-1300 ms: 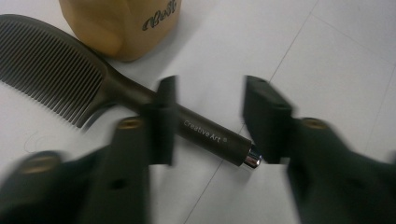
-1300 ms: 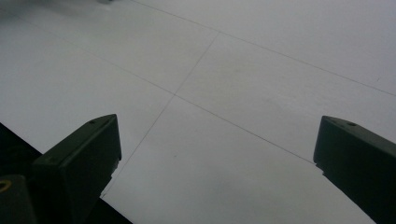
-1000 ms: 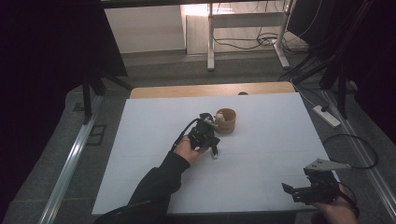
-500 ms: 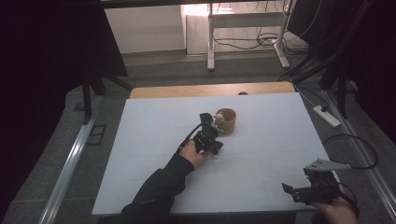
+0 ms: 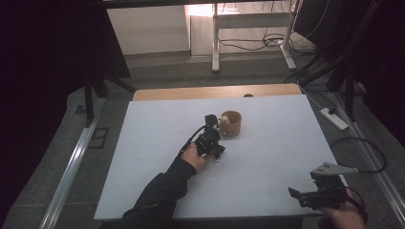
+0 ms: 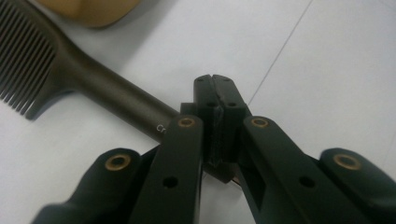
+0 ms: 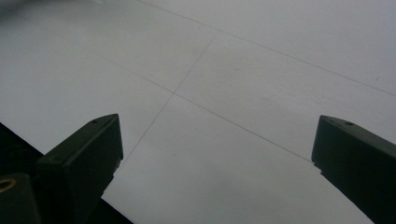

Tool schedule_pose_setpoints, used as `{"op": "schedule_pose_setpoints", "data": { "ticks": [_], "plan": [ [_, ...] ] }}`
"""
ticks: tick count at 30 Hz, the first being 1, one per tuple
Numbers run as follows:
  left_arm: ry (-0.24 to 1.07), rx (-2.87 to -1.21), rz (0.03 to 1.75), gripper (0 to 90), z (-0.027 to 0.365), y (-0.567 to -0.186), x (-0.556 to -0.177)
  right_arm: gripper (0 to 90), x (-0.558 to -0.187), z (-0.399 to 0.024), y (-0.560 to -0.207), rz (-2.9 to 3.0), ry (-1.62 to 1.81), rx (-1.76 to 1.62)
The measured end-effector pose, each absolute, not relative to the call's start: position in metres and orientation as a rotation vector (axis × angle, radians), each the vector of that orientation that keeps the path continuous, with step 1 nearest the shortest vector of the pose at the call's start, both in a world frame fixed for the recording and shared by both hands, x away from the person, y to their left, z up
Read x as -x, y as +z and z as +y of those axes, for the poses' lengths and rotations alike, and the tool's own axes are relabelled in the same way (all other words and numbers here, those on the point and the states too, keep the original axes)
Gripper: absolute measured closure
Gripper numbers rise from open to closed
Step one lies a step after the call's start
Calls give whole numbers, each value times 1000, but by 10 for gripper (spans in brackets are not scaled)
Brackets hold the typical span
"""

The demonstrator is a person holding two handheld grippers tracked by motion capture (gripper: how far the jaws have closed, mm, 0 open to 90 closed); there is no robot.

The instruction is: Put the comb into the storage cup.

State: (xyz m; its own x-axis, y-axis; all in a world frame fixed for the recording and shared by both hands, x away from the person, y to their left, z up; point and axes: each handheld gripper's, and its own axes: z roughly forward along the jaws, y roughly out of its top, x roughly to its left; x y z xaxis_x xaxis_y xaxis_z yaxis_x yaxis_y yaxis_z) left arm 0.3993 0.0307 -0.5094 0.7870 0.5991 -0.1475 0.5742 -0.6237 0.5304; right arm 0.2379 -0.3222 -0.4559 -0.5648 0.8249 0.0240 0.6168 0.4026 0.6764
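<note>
The left gripper (image 6: 215, 100), jaws clamped on the comb (image 6: 70, 77) handle's end, next must carry it into the wooden cup (image 5: 231, 123); the right gripper (image 7: 215, 154) idles wide open, empty.

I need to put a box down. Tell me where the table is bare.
The white table is bare along its left side and across the far right, between the wooden cup and the right gripper. It is crowded mid-table, where the left gripper sits by the cup and comb.
</note>
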Motion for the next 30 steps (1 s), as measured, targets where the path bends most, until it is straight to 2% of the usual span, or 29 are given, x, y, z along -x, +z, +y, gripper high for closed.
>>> {"op": "schedule_pose_setpoints", "data": {
  "ticks": [30],
  "plan": [
    [102, -2405, 1033, 883, 87, -512, -412, 32, -238, -322, -456, 2353, 929, -1248]
  ]
}}
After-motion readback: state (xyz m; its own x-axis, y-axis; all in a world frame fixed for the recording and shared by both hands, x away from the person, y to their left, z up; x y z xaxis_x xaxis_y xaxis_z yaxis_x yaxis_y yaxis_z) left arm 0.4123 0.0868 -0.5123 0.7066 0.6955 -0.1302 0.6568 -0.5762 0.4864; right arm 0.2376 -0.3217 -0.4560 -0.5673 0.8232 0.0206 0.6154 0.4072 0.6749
